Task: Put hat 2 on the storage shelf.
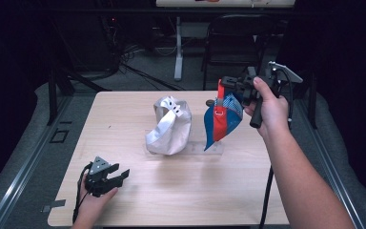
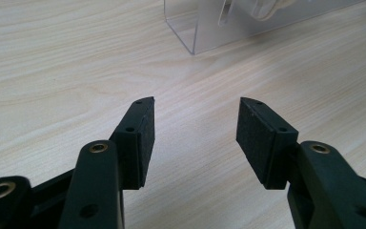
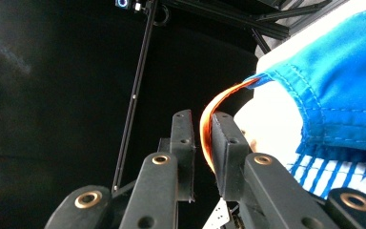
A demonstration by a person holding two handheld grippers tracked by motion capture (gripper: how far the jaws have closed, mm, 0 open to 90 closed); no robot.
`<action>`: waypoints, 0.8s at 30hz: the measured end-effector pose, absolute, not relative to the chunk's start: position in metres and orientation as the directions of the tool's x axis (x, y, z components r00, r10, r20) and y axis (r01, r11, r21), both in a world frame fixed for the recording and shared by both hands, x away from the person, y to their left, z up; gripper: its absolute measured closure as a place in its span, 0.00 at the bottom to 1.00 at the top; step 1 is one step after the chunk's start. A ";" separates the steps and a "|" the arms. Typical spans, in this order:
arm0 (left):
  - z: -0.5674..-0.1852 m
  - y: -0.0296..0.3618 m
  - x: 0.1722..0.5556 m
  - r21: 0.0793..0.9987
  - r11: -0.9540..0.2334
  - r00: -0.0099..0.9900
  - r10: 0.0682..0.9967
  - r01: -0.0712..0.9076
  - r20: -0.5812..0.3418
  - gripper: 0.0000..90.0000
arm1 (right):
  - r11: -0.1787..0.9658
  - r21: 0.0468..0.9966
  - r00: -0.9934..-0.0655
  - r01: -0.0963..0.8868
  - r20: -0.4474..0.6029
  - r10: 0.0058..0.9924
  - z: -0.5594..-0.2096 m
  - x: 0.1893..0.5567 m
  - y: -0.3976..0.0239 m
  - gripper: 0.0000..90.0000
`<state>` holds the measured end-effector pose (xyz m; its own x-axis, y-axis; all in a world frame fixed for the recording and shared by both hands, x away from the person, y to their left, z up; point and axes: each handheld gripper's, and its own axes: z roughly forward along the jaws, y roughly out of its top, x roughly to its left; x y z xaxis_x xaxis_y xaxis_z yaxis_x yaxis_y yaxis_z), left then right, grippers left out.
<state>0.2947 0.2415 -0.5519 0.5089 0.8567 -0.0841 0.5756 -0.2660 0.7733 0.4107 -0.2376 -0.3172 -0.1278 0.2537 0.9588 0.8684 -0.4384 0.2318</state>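
On the pale wood table [image 1: 181, 191], the left gripper [image 1: 116, 177] rests with jaws apart. A white cap [image 1: 170, 125] sits mid-table on a clear stand [image 2: 190, 28]. The right gripper [image 1: 228, 85] clamps a blue cap's [image 1: 221, 121] orange strap [image 3: 208, 129] aloft. Dark room behind.

Pale wood-grain table [image 1: 181, 191] looking smooth and matt, clear glossy plastic stand [image 2: 195, 33], blue stitched cloth bag [image 1: 221, 119] with orange woven strap [image 3: 209, 119], white cloth bag [image 1: 171, 126], matt black gripper pads [image 2: 255, 138].

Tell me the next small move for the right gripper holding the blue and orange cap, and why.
Probably lower it toward the clear stand: the right gripper pinches the cap by its orange strap, hanging above the table beside the white cap.
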 end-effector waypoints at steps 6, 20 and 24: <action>-0.552 0.242 0.295 0.773 -0.267 0.510 0.856 0.575 -0.084 0.53 | -0.452 0.226 -0.118 0.863 0.960 0.254 -0.322 0.415 -0.235 0.89; -0.552 0.242 0.295 0.773 -0.268 0.510 0.856 0.575 -0.083 0.53 | -0.439 0.205 -0.096 0.875 0.961 0.258 -0.335 0.422 -0.226 0.89; -0.552 0.242 0.295 0.774 -0.269 0.510 0.856 0.573 -0.080 0.53 | -0.424 0.210 -0.097 0.881 0.957 0.272 -0.339 0.424 -0.223 0.88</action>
<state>0.2953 0.2415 -0.5521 0.5100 0.8564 -0.0803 0.5735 -0.2690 0.7738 0.4236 -0.2229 -0.3391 -0.0970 0.2717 0.9575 0.8809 -0.4244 0.2096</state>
